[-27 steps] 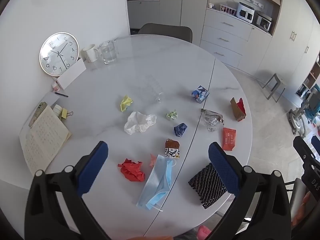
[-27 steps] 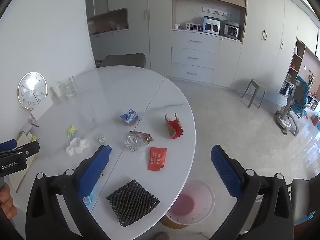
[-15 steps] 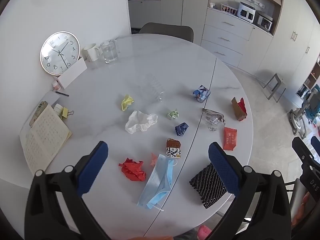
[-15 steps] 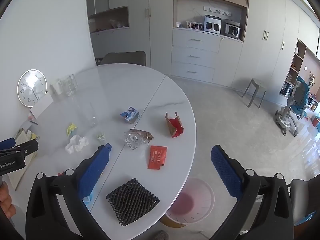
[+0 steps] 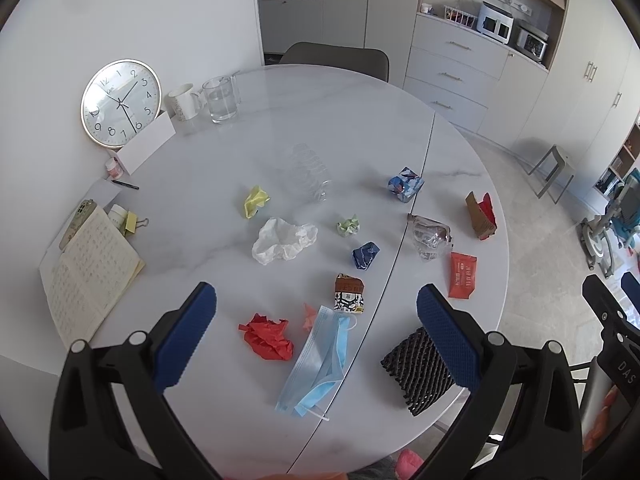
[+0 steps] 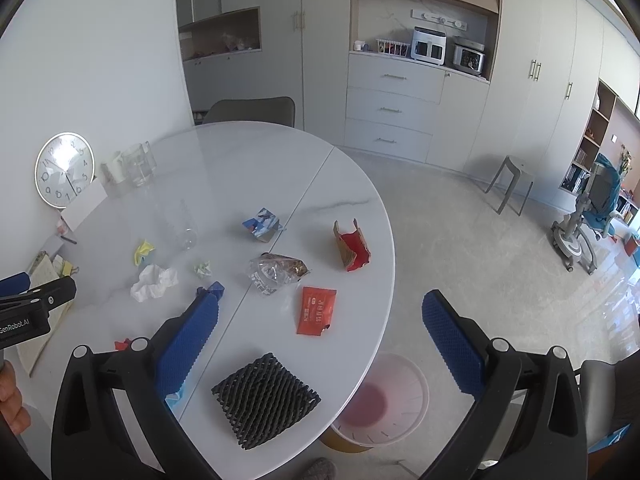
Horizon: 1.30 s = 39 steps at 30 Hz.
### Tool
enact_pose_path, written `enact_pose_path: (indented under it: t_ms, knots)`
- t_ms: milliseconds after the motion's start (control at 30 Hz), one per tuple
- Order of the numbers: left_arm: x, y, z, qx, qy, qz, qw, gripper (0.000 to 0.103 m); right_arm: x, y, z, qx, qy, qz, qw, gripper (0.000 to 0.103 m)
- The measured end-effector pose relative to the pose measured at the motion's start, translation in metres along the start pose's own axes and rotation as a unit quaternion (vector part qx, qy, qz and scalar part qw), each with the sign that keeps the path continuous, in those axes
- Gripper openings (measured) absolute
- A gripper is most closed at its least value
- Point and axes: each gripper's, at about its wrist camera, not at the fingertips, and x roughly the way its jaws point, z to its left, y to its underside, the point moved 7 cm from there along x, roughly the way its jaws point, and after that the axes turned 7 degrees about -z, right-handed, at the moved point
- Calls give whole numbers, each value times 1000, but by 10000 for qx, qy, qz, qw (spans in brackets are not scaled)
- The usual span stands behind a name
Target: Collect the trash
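Trash lies scattered on a round white table (image 5: 280, 128). In the left wrist view my left gripper (image 5: 316, 308) hangs open above a blue face mask (image 5: 318, 360), a red crumpled paper (image 5: 269, 338) and a small brown carton (image 5: 349, 298). A white tissue (image 5: 282, 240) and yellow wad (image 5: 255, 200) lie farther off. My right gripper (image 6: 320, 312) is open above the table edge, over a red packet (image 6: 316, 310) and black foam net (image 6: 266, 398). A pink-lined bin (image 6: 380, 400) stands on the floor below the edge. Nothing is held.
A clock (image 5: 120, 102), mug (image 5: 184, 100) and glass jug (image 5: 220, 98) stand at the far left. An open notebook (image 5: 86, 276) lies at the left edge. A clear bottle (image 5: 310, 174), torn red box (image 6: 352, 244) and clear wrapper (image 6: 276, 272) rest mid-table. A chair (image 6: 252, 110) stands behind.
Both views have shifted only slightly; the table sits a little lower in the right wrist view. Nothing on the table moved and both grippers stayed open.
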Motion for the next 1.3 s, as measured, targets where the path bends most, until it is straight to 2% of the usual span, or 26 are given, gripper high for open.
enact_pose_path:
  t_ms: [1300]
  knots:
    - [5, 4, 5, -51, -37, 109, 9999, 96, 6, 5, 5, -54, -20, 92, 9999, 101]
